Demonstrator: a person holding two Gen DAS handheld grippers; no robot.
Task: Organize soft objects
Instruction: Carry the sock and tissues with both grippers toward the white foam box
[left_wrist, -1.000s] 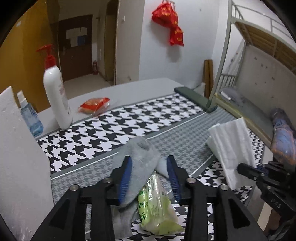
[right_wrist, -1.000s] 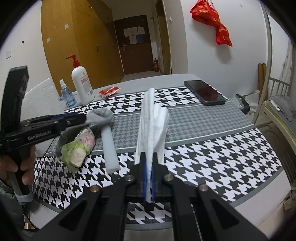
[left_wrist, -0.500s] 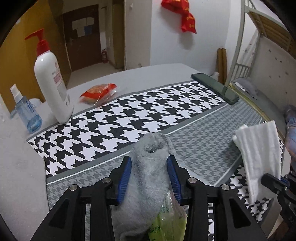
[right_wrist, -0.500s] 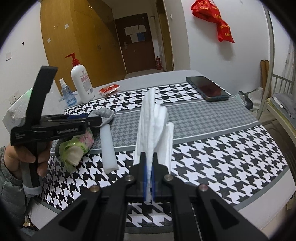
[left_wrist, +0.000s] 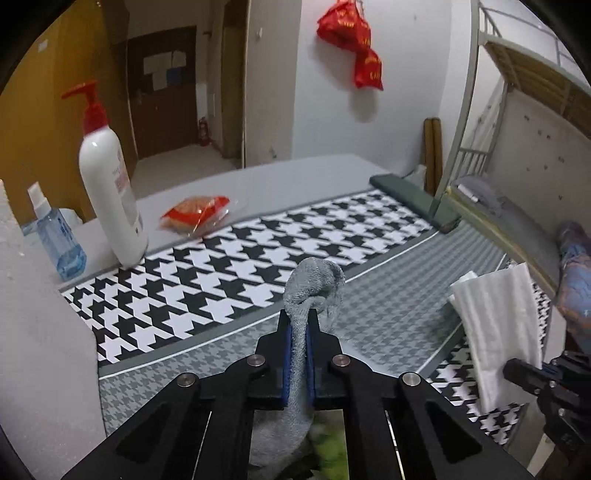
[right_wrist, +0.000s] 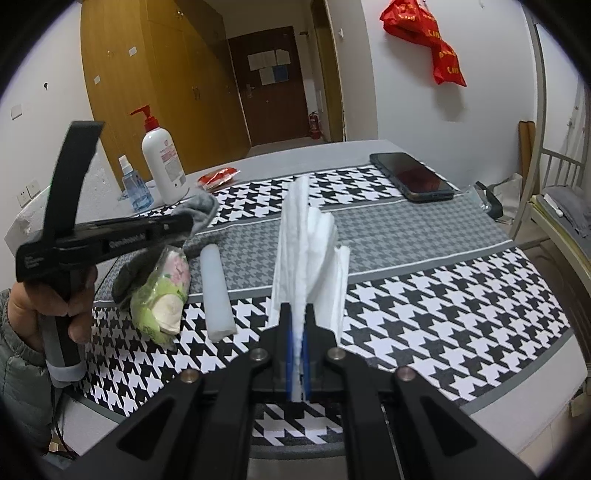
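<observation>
My left gripper (left_wrist: 298, 325) is shut on a grey sock (left_wrist: 314, 284), whose bunched end sticks up past the fingertips while the rest hangs below. From the right wrist view the left gripper (right_wrist: 184, 225) holds the sock (right_wrist: 201, 208) lifted above the mat. My right gripper (right_wrist: 297, 317) is shut on a folded white cloth (right_wrist: 306, 240), held upright above the mat; the cloth also shows in the left wrist view (left_wrist: 495, 317). A green floral tissue pack (right_wrist: 162, 291) and a white foam cylinder (right_wrist: 216, 291) lie on the mat under the left gripper.
A houndstooth mat (right_wrist: 424, 306) covers the grey table. A pump bottle (left_wrist: 107, 184), a blue spray bottle (left_wrist: 59, 236) and a red snack packet (left_wrist: 195, 214) stand at the back left. A phone (right_wrist: 410, 181) lies at the back right. A white foam block (left_wrist: 37, 332) stands at left.
My left gripper has closed on the grey sock and lifted it off the tissue pack. The right gripper still holds the white cloth, almost unmoved.
</observation>
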